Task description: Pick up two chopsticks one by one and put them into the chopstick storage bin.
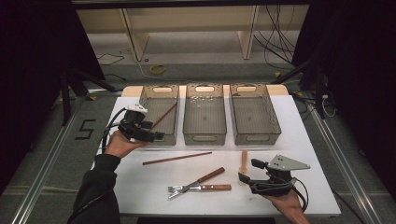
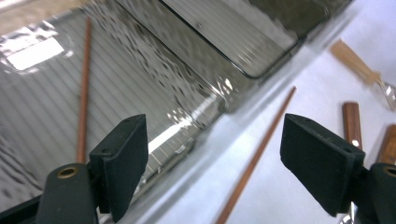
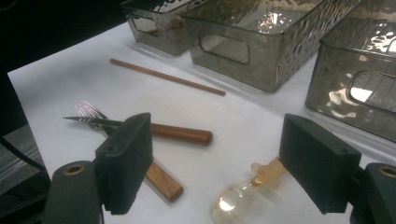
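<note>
A brown chopstick (image 1: 164, 115) lies slanted inside the left smoky bin (image 1: 158, 135). My left gripper (image 1: 156, 135) hovers at that bin's front left corner, open and holding nothing. In the left gripper view the binned chopstick (image 2: 84, 84) is beyond the left jaw. A second chopstick (image 2: 254, 158) lies on the white table between the jaws. My right gripper (image 1: 247, 171) is open near the table's front right. A pale spoon (image 3: 236, 200) lies below and between its jaws, untouched. Two wood-handled forks (image 1: 198, 185) lie crossed to its left.
Three smoky plastic bins stand in a row at the back; the middle bin (image 1: 204, 135) and right bin (image 1: 257, 137) look empty. The loose chopstick (image 1: 177, 157) lies in front of the bins. The white table top (image 1: 308, 186) ends close behind my right hand.
</note>
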`<move>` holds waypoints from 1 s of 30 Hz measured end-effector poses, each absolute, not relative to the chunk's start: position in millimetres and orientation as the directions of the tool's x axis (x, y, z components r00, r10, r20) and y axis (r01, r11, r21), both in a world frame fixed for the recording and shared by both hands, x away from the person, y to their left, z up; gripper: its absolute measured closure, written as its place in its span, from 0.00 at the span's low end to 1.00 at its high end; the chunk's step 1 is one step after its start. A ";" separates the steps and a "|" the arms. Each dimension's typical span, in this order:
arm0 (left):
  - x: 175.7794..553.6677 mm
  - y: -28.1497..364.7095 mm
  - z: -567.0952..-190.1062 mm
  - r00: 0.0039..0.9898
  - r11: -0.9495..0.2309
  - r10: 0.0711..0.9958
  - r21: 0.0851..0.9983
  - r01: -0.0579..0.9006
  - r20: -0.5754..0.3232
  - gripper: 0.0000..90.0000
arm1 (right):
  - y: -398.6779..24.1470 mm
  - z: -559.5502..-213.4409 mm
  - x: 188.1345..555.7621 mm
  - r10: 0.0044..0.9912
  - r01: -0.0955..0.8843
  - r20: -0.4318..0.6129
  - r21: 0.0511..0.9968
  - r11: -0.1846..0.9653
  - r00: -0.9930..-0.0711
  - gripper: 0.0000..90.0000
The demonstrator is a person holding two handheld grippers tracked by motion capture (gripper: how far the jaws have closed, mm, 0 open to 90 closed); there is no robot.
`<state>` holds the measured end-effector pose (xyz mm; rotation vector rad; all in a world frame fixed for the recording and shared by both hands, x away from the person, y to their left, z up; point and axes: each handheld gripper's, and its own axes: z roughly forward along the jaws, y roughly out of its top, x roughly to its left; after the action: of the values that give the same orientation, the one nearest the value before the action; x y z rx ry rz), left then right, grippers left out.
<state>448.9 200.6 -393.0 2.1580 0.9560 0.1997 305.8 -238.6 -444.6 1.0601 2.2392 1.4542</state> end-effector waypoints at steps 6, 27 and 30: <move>446.5 191.3 -406.2 0.736 -0.501 0.658 0.638 0.584 -0.157 0.28 | -238.3 -444.3 305.5 0.699 0.430 0.160 0.873 0.229 -0.697 0.30; 440.9 171.5 -434.1 0.777 -0.599 0.603 0.540 0.592 -0.183 0.34 | -238.2 -444.4 305.0 0.695 0.431 0.161 0.872 0.232 -0.701 0.29; 441.5 168.6 -439.1 0.784 -0.624 0.597 0.514 0.589 -0.173 0.34 | -238.1 -444.5 305.0 0.693 0.429 0.159 0.873 0.234 -0.703 0.29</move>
<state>441.5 168.6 -439.1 2.4127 0.8806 0.0193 305.0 -238.1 -444.5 1.0513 2.2479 1.4563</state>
